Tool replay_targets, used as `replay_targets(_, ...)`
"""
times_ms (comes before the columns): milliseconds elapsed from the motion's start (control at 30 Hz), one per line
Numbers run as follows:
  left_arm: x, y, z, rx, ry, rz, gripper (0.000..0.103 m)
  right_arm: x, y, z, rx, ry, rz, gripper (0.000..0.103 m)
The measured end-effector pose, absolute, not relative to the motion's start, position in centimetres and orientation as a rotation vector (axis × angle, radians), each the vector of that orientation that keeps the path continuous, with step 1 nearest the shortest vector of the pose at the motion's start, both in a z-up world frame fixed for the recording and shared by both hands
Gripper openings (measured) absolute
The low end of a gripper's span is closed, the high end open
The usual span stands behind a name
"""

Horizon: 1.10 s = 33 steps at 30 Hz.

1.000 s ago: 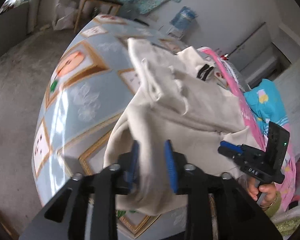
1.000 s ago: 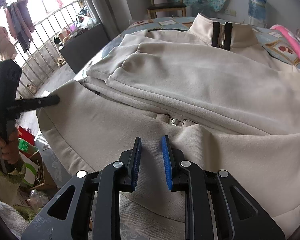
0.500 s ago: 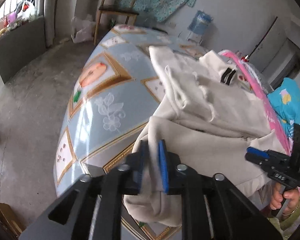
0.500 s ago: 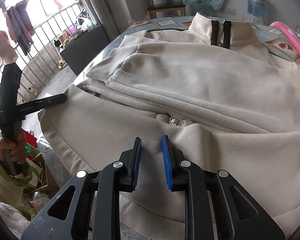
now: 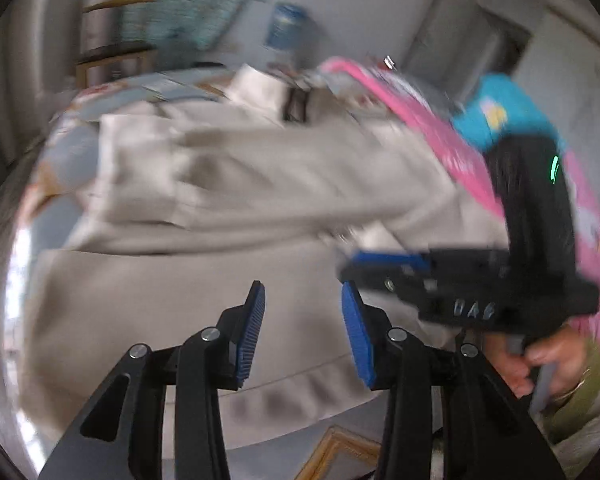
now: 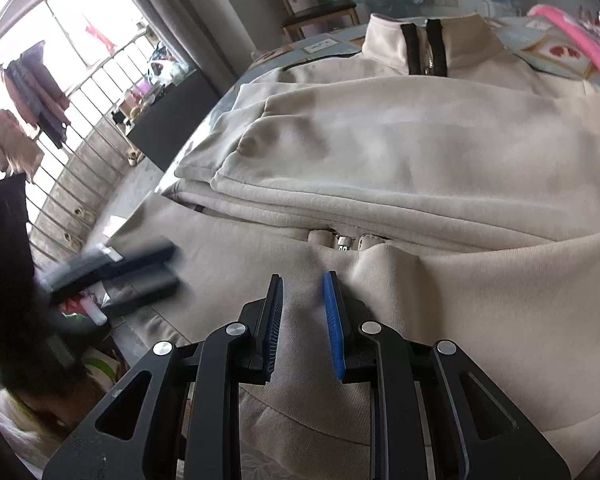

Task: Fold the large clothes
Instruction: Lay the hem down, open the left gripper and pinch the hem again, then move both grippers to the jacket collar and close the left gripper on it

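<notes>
A large beige zip-up sweatshirt [image 6: 400,152] lies on the table with its sleeves folded across the body and its black-trimmed collar [image 6: 424,46] at the far end. It also shows, blurred, in the left wrist view [image 5: 228,184]. My left gripper [image 5: 302,300] is open and empty above the lower hem. My right gripper [image 6: 302,284] is shut on a raised ridge of the lower front fabric, just below the zipper end [image 6: 346,240]. The right gripper also appears in the left wrist view [image 5: 348,266], and the left one in the right wrist view [image 6: 174,264].
The table has a blue patterned cloth [image 5: 60,148]. Pink fabric [image 5: 440,128] and a turquoise item [image 5: 504,108] lie along the right side. A wooden chair [image 6: 320,4] stands beyond the table. A window with bars [image 6: 80,92] is at the left.
My left gripper has let go of the sweatshirt's edge and opened. It has swung over the garment toward the right gripper. The right gripper has stayed in place.
</notes>
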<state>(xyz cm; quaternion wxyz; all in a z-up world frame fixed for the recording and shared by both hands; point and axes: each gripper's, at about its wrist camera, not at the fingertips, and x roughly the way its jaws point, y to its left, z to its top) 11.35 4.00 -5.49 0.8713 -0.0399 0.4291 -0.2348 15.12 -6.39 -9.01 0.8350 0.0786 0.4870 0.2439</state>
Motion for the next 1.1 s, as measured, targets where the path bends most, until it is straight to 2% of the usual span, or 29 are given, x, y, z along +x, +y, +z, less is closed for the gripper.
replay_targets(133,11.6,2.5,-6.4,0.020,0.900,-0.473,0.038,14.7,-9.0,-8.2,0.279,1.020,0.528,0.027)
replay_targets(300,11.8,2.2,-6.6,0.026,0.912,-0.460,0.035,12.7,-15.8,-3.8,0.231,0.873,0.316,0.050)
replay_targets(400,11.8,2.1,-6.8,0.019,0.912,-0.462,0.035,12.6,-20.5,-2.8,0.210,0.848,0.153,0.053)
replay_targets(600,12.1,2.2,-6.8,0.011,0.914,-0.453,0.031,14.5,-25.3,-4.8,0.142,0.945,-0.036,0.054)
replay_targets(667,12.0,2.3,-6.8,0.000,0.915,-0.446,0.030,14.7,-25.7,-5.4,0.166,0.955,-0.013,0.049)
replay_targets(733,11.9,2.3,-6.8,0.000,0.913,-0.437,0.029,14.6,-25.1,-5.3,0.164,0.949,0.030,0.032)
replay_targets(767,11.9,2.3,-6.7,0.002,0.912,-0.433,0.027,14.5,-24.7,-5.1,0.158,0.939,0.049,0.015)
replay_targets(800,12.0,2.3,-6.7,0.005,0.911,-0.427,0.026,14.2,-24.1,-4.6,0.125,0.917,0.038,0.008)
replay_targets(1000,12.5,3.2,-6.9,-0.014,0.920,-0.401,0.008,11.4,-22.8,-0.6,0.074,0.715,-0.026,0.005)
replay_targets(1100,12.7,3.5,-6.9,-0.022,0.919,-0.393,0.004,12.5,-23.4,-2.2,0.081,0.737,-0.064,0.005)
